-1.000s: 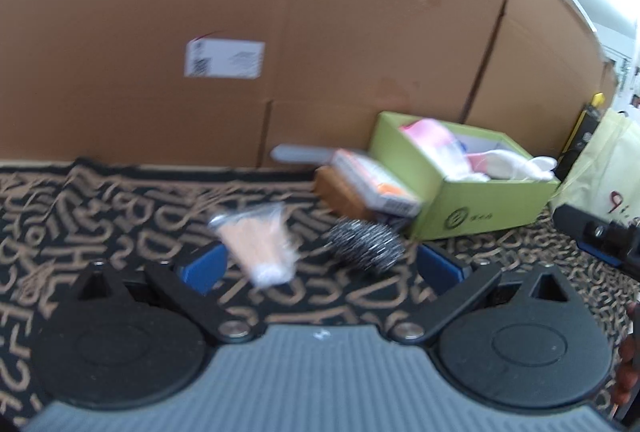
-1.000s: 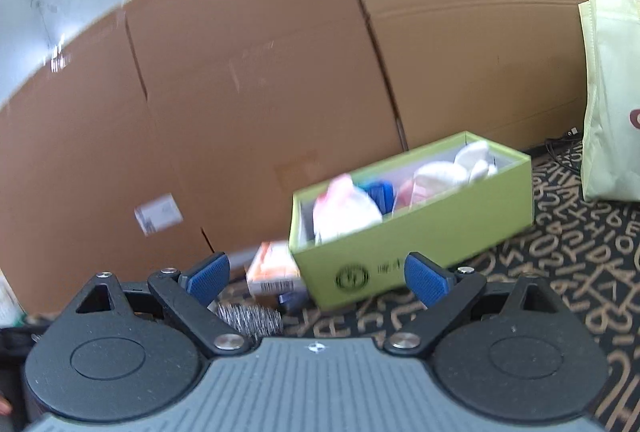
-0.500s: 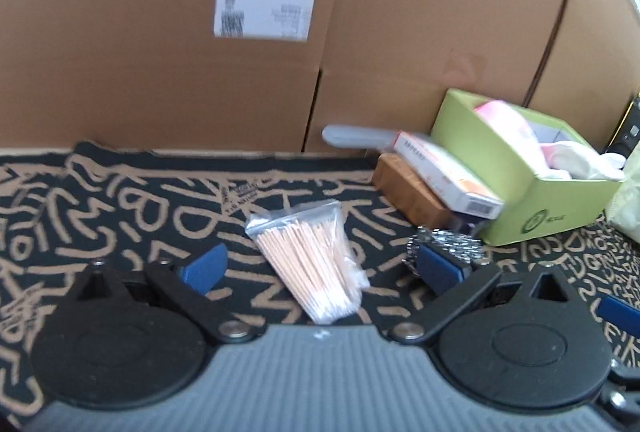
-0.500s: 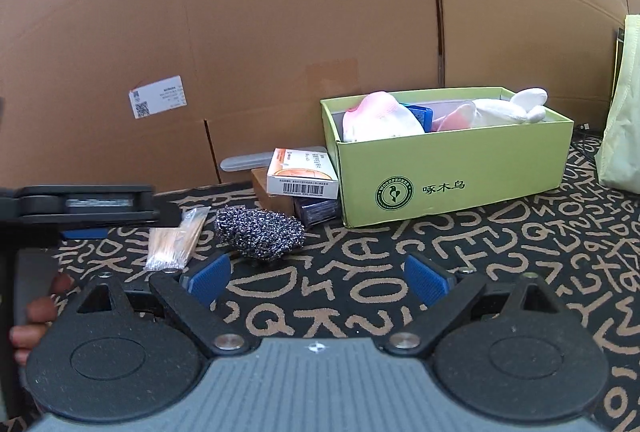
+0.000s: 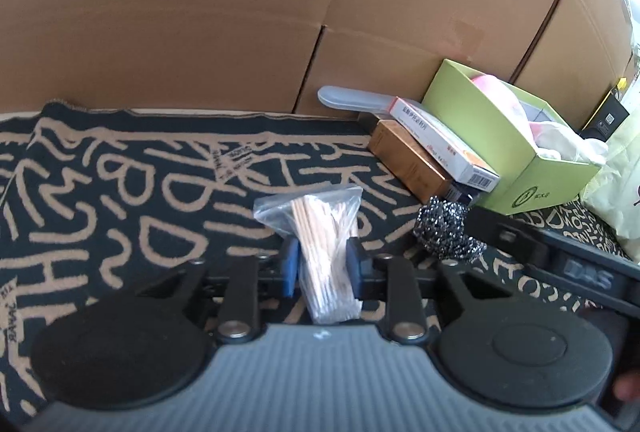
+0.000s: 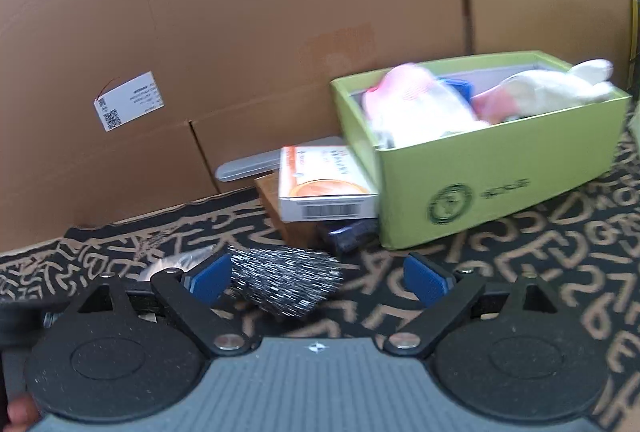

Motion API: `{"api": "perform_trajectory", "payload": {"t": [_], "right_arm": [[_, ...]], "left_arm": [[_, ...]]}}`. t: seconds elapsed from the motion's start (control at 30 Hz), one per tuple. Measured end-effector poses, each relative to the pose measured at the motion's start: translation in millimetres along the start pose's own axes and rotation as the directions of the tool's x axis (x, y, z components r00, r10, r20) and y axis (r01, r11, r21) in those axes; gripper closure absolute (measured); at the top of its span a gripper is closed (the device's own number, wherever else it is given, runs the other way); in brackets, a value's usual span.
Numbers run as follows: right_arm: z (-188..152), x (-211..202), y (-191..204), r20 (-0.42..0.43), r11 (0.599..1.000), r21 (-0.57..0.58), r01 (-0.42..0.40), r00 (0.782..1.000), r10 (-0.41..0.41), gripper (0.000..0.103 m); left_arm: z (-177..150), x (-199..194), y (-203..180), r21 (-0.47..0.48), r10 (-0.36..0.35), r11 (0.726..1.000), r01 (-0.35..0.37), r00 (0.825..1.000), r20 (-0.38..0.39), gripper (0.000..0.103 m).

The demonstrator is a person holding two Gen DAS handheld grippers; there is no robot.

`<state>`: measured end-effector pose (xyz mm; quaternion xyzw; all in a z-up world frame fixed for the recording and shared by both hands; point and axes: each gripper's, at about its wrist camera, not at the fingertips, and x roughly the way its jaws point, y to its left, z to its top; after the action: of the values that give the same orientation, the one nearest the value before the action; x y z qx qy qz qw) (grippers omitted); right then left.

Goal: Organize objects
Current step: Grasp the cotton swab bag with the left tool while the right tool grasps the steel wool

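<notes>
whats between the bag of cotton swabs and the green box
In the left wrist view, a steel wool scrubber lies on the patterned mat between the bag of cotton swabs and the green box, nearer the box.

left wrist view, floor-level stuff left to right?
Bag of cotton swabs between the left gripper jaws → steel wool scrubber → green box → pale bag at the right edge.
</notes>
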<state>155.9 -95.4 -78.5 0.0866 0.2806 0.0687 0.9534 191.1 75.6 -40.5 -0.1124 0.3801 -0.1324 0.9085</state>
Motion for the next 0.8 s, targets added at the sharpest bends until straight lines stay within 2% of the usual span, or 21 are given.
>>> {"api": "perform_trajectory", "payload": {"t": [0.07, 0.13, 0.17, 0.2, 0.27, 0.33, 0.43, 0.53, 0.67, 0.8], "right_arm": [[-1.0, 13.1, 4.6, -0.029, 1.0, -0.018, 0.0, 1.0, 0.0, 0.011], [-4.9, 19.9, 6.1, -0.049, 0.999, -0.04, -0.001, 0.999, 0.0, 0.033], [-6.7, 18.4, 3.4, -0.057, 0.999, -0.02, -0.045, 0.997, 0.044, 0.045], [-7.9, 14.9, 0.2, -0.066, 0.997, 0.009, -0.08, 0.995, 0.08, 0.048], [-11.5, 2.6, -0.4, -0.055, 0.996, -0.022, -0.086, 0.995, 0.085, 0.053], [-17.3, -13.2, -2.0, -0.051, 0.994, -0.073, -0.079, 0.996, 0.075, 0.054], [-31.4, -41.9, -11.0, -0.056, 0.986, -0.125, -0.111, 0.993, 0.104, 0.055], [-48.5, -70.2, -19.9, -0.048, 0.977, -0.196, -0.082, 0.996, 0.074, 0.055], [-60.1, -92.5, -31.6, -0.05, 0.975, -0.214, -0.053, 0.998, 0.043, 0.039], [-58.8, -95.4, -31.0, -0.026, 0.975, -0.212, -0.06, 0.998, 0.055, 0.033]], "left_arm": [[0.2, 0.2, -0.8, 0.007, 0.002, 1.0, -0.002, 1.0, 0.002, 0.078], [-0.5, -0.4, -2.7, 0.025, 0.006, 1.0, -0.006, 1.0, 0.003, 0.078], [-0.5, 0.1, -4.3, 0.035, 0.004, 0.999, -0.004, 1.0, 0.001, 0.078], [-0.6, 0.6, -5.6, 0.042, -0.001, 0.999, 0.001, 1.0, -0.002, 0.078], [-1.7, 0.4, -8.8, 0.063, -0.023, 0.998, 0.023, 1.0, -0.014, 0.078], [-3.2, -0.8, -13.4, 0.085, -0.057, 0.995, 0.059, 0.998, -0.028, 0.079], [-7.1, -0.6, -24.0, 0.126, -0.101, 0.986, 0.107, 0.994, -0.05, 0.08], [-12.0, -0.9, -36.7, 0.162, -0.136, 0.976, 0.145, 0.989, -0.065, 0.079], [-19.9, -0.2, -52.1, 0.206, -0.128, 0.968, 0.14, 0.989, -0.07, 0.066], [-26.4, 0.2, -63.2, 0.249, -0.108, 0.961, 0.12, 0.992, -0.06, 0.054]]}}
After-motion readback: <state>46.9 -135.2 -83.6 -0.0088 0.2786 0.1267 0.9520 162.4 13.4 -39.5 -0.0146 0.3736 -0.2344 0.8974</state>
